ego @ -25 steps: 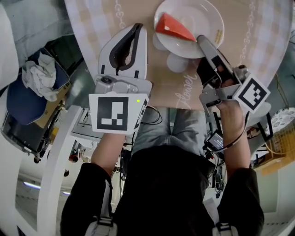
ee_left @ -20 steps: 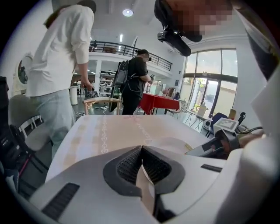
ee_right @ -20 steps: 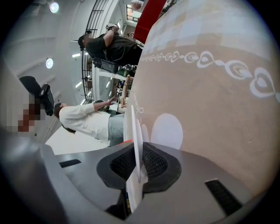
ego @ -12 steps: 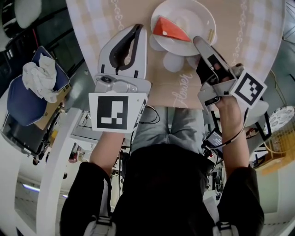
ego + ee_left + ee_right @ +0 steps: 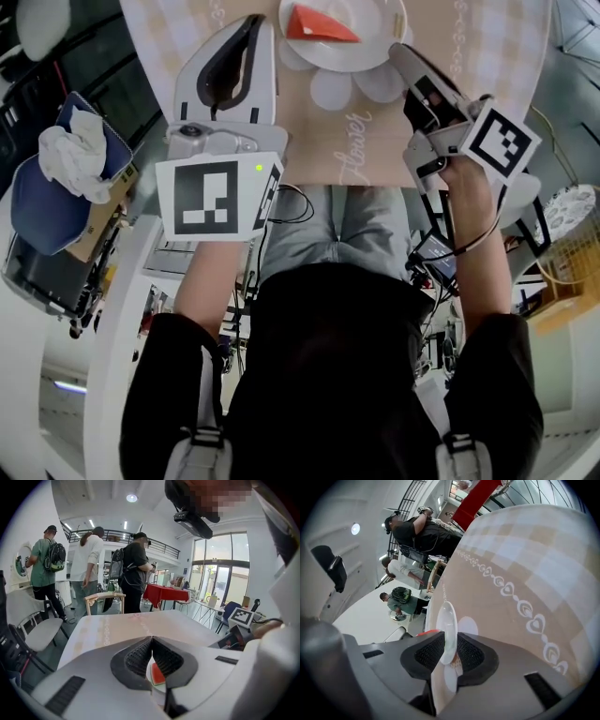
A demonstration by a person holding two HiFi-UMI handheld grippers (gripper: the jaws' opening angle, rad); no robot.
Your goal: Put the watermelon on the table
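**Wedge on plate, R jaws on rim, L jaws free**

1. Item: the red wedge of watermelon [image 5: 319, 23] lies on a white round plate [image 5: 366, 52] at the far edge of the cloth-covered counter [image 5: 319, 141]. Not clear whether the plate rests on the cloth or is raised just off it.

2. Right gripper [image 5: 398, 52]: per its own view, the jaws are closed down on the plate's near-right rim. The rim shows edge-on between the two pads. It has hold of the plate only; no contact w/ the fruit.

3. Left gripper [image 5: 255, 21]: the jaw tips meet w/ nothing between them. It hangs just beside the plate's left rim, apart from it. In its own view the wedge shows ahead and below, through the gap under the tips.

4. Key relation: the wedge's long axis runs left to right, w/ the broad end toward the left gripper and the pointed end toward the right gripper. From the right jaws the fruit lies far-left across the plate. From the left jaws it lies just to the right. Both are about equally near.

5. Assessment: the left gripper is the free one and faces the broad end. It would need to open and come in from the left, while the right steadies the plate. Risk: the wedge sliding on the plate if the rim tips.
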